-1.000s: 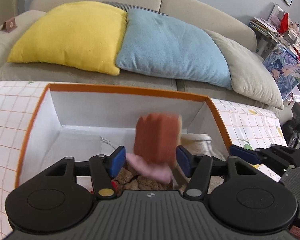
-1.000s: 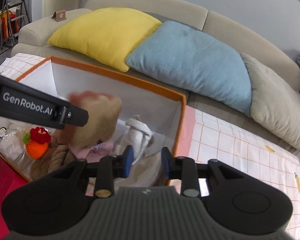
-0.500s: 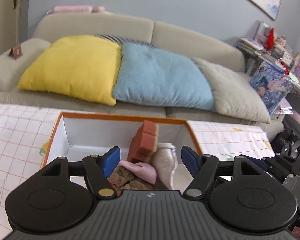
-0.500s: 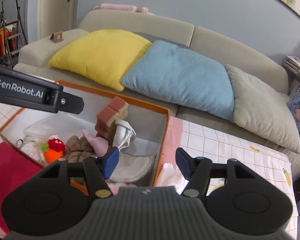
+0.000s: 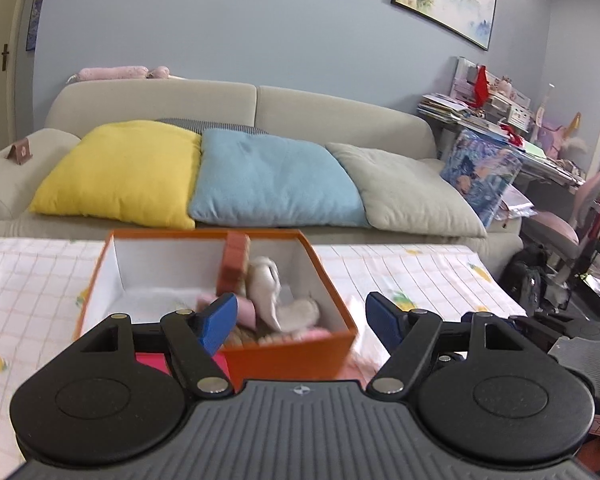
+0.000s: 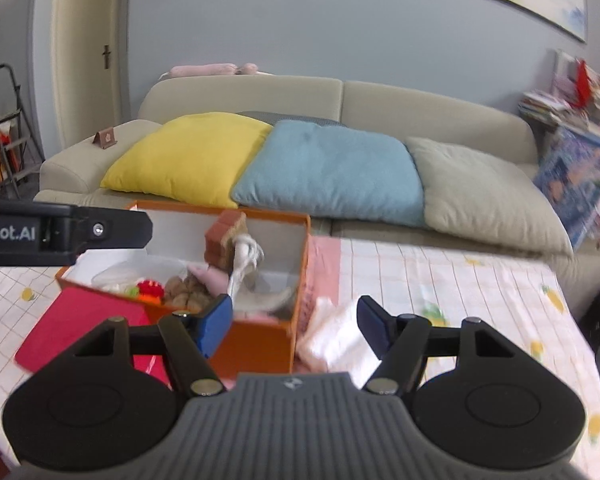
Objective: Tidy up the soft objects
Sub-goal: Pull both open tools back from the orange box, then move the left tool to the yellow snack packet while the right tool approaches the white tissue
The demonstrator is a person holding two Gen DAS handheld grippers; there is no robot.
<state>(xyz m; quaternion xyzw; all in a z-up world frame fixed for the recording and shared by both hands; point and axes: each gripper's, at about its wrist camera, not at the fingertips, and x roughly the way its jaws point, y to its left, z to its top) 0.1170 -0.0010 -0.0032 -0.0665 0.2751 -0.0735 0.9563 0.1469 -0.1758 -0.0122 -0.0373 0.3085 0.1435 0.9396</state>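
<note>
Both grippers spread wide, holding nothing: left gripper (image 5: 302,316), right gripper (image 6: 296,322). One orange box (image 6: 260,344) on the checked cloth (image 6: 440,276), near side of the sofa (image 6: 340,100). Inside: one brick-red sponge (image 6: 222,238) upright, one white cloth (image 6: 244,260), one pink piece (image 6: 212,280), one red-orange knit toy (image 6: 150,289). Three cushions (image 6: 332,168) behind. One white pack (image 6: 336,340) right of box.

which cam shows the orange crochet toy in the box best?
Right wrist: the orange crochet toy shows inside the orange box, red top clear, beside brown plush. In the left wrist view the gripper finger and box wall hide it.
</note>
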